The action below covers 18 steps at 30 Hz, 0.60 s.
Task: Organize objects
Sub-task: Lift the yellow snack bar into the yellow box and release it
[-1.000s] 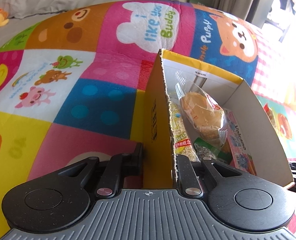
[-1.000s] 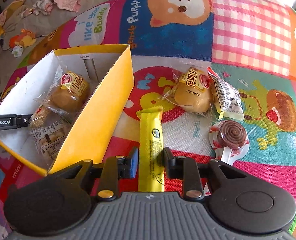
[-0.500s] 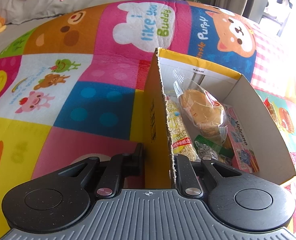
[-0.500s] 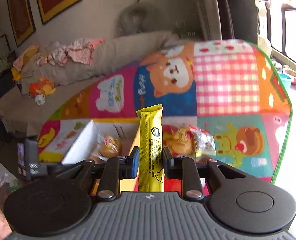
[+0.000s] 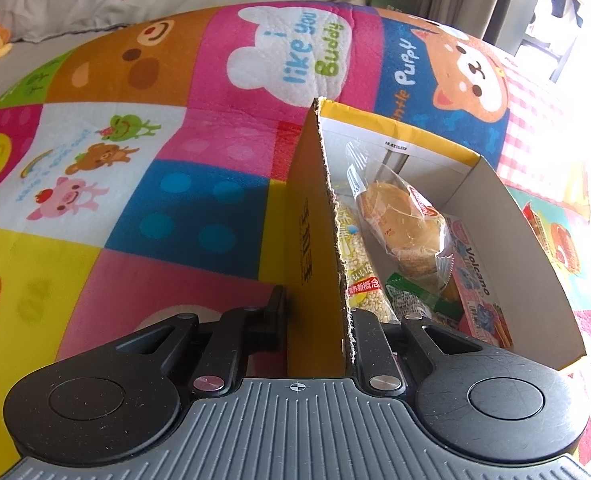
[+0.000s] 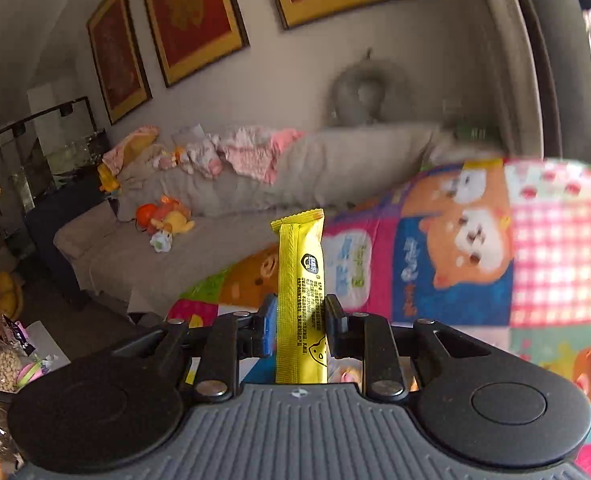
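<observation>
The right gripper (image 6: 298, 322), clamped on the yellow snack stick (image 6: 300, 300), has lifted off the play mat (image 6: 475, 264): a second ago the stick lay flat beside the cardboard box, near the loose snacks; now it stands upright against the sofa (image 6: 199, 216) and framed pictures (image 6: 193, 16), the mat dropping low and right. In the left wrist view, the box (image 5: 315, 240) has slid slightly left and its far wall sits a little lower.

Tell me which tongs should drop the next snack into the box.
Right. The right tongs already grip the yellow snack stick, lifted above the mat. The left tongs are clamped on the yellow box's wall, steadying it.
</observation>
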### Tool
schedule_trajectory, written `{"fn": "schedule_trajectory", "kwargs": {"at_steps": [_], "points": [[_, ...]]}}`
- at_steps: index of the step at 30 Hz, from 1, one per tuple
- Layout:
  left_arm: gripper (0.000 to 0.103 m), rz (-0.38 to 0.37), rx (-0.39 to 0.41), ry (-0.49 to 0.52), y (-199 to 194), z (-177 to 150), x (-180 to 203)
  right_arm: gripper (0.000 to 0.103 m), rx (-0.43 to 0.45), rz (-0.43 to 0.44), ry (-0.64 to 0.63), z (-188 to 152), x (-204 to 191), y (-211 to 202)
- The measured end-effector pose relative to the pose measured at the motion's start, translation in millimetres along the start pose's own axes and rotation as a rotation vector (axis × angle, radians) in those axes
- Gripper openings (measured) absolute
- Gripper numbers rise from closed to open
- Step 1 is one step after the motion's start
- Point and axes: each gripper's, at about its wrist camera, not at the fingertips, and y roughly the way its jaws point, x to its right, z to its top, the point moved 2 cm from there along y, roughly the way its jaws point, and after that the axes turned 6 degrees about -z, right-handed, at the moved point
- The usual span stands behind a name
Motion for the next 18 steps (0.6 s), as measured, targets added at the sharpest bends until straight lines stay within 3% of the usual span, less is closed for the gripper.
{"fn": "schedule_trajectory", "kwargs": {"at_steps": [5, 9, 13, 18], "points": [[0.017, -0.001, 0.002, -0.002, 0.0, 0.0, -0.1, 0.023, -0.093, 0.028, 0.071, -16.9, 1.2, 52.5], [0.017, -0.004, 0.005, -0.006, 0.0, -0.2, -0.4, 0.025, -0.131, 0.02, 0.049, -33.6, -2.0, 89.6], [0.017, -0.007, 0.005, -0.006, 0.0, -0.2, -0.9, 0.034, -0.193, 0.026, 0.085, -51.1, 0.5, 113.4], [0.017, -0.006, 0.006, -0.008, 0.3, -0.4, -0.8, 0.05, -0.178, -0.004, 0.104, -60.1, 19.7, 107.7]]}}
